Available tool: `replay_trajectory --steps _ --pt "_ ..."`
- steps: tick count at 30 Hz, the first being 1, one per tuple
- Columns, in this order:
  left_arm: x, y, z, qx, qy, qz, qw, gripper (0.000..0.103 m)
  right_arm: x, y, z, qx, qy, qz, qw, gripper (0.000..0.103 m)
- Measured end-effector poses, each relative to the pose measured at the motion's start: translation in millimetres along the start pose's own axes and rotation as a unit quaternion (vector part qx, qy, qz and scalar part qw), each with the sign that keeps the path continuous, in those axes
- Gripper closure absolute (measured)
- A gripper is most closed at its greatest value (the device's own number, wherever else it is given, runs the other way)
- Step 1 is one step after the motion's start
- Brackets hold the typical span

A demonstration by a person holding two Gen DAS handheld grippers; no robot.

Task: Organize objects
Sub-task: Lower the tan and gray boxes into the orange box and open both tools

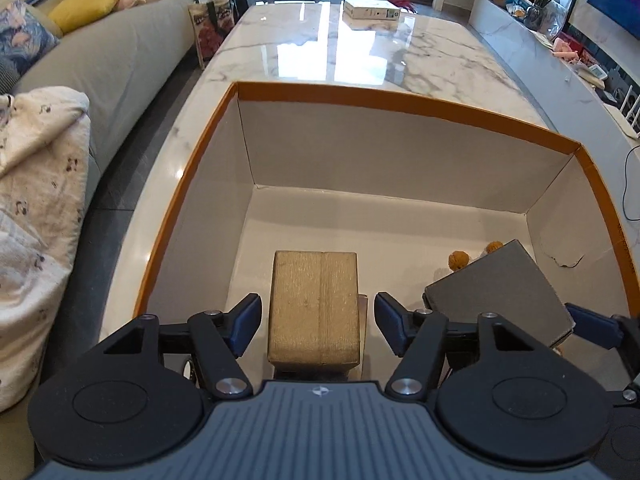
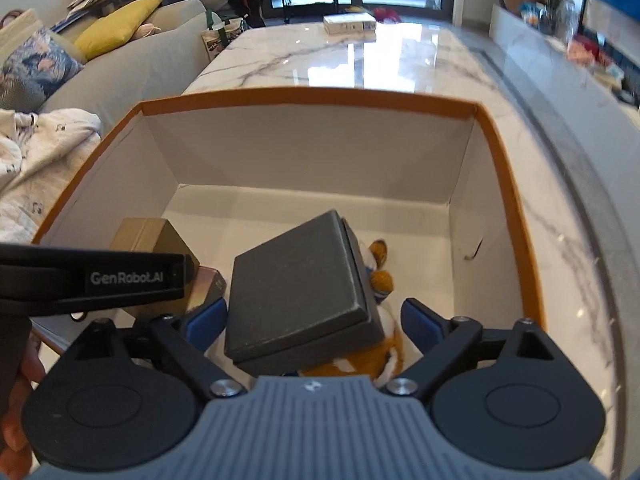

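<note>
A big orange-rimmed carton with a white inside stands on the marble table. On its floor a tan box lies between the pads of my left gripper, with a gap on each side; the jaws stand open. To the right a flat dark grey box rests tilted on an orange-and-white plush toy. My right gripper straddles the grey box, open, its right pad clear of it. The tan box shows behind the left gripper's black body.
A small shiny object lies partly under the tan box. A white flat box sits at the table's far end. A sofa with cushions and a blanket runs along the left; a marble ledge with clutter runs along the right.
</note>
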State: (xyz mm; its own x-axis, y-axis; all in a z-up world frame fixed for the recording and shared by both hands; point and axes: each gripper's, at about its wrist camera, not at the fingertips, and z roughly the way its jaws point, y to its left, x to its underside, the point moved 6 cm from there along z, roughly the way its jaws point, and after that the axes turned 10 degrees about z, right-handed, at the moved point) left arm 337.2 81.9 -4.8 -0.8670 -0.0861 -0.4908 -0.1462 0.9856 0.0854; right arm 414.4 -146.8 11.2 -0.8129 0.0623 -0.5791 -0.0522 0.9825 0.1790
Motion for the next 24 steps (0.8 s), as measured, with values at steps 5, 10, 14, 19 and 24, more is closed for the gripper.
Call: replay_trajectory --steps 5,10,14,19,24 --pt "-2.5 1.3 -5.0 -0.002 -0.009 -0.004 0.9999 0.030 -2.0 -1.3 -6.0 -0.005 -0.005 0.002 1.000 0.009" --pt "-4.4 2.5 -12.5 -0.012 -0.021 -0.002 0.9997 0.028 -4.2 0.3 -12.8 0.008 -0.018 -0.008 1.000 0.006" --pt "-4.1 3.4 -19.0 -0.016 -0.027 -0.004 0.9995 0.027 -6.0 -3.1 -20.4 0.007 -0.024 -0.001 1.000 0.006" --pt "-2.7 1.0 -29.0 -0.022 -0.035 0.001 0.9991 0.027 -6.9 -3.3 -30.4 0.008 -0.030 -0.003 0.999 0.006" --pt "0.1 -2.7 -40.9 -0.027 -0.046 0.003 0.9986 0.027 -5.4 0.0 -39.9 0.010 -0.036 -0.010 0.999 0.006"
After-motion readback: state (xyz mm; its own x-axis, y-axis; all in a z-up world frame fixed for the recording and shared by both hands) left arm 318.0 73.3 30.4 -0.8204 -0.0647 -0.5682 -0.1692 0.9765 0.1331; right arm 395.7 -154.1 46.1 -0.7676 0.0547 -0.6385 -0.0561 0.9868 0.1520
